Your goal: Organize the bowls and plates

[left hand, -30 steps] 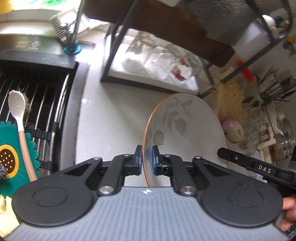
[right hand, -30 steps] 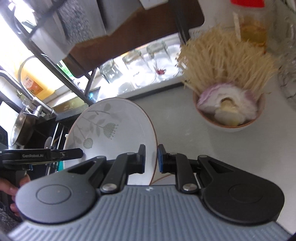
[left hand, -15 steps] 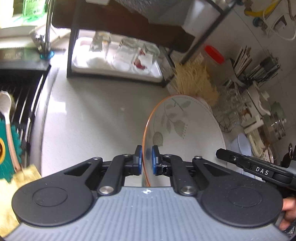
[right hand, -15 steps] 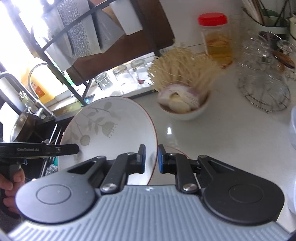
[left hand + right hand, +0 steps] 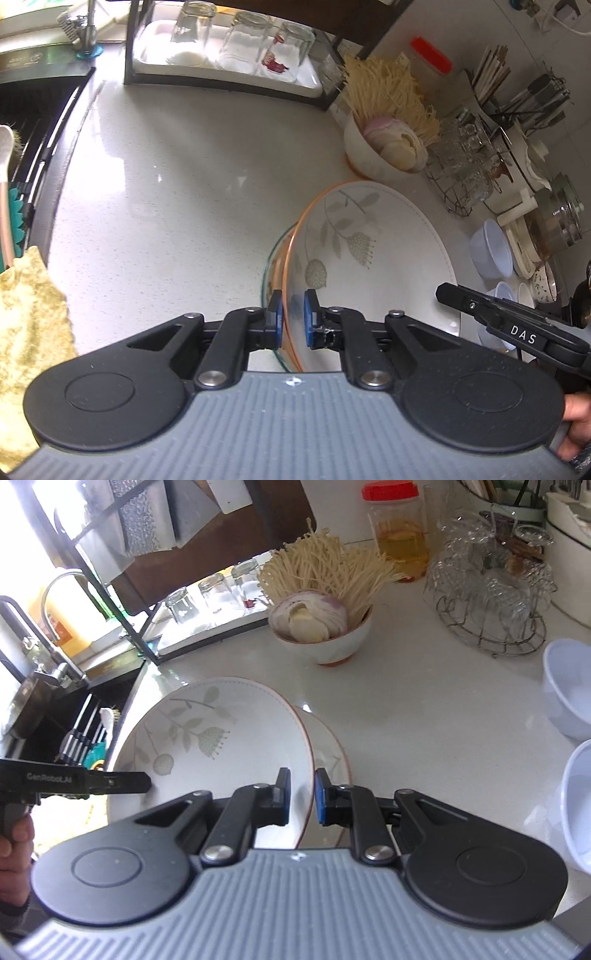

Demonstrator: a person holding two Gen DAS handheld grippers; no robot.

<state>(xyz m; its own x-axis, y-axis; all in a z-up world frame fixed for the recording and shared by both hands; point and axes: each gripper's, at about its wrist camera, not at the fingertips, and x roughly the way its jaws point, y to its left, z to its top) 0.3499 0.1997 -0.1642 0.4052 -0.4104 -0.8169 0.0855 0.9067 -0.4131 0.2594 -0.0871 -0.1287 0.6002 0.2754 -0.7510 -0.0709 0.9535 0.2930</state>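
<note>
A white plate with a leaf pattern and an orange rim (image 5: 369, 258) is held between both grippers, just above the white counter. My left gripper (image 5: 292, 319) is shut on its left rim. My right gripper (image 5: 301, 796) is shut on its right rim; the plate also shows in the right wrist view (image 5: 214, 738). A second plate of the same kind (image 5: 330, 749) lies on the counter right under it; its edge shows in the left wrist view (image 5: 271, 266).
A bowl of onion and noodles (image 5: 321, 627) stands behind the plates. Pale plastic bowls (image 5: 565, 686) sit to the right, a wire rack of glasses (image 5: 491, 590) behind them. A tray of upturned glasses (image 5: 236, 48) is at the back. The sink (image 5: 22, 122) lies left.
Both grippers have carried the plate right and away from the sink, and lowered it over the second plate on the counter.
</note>
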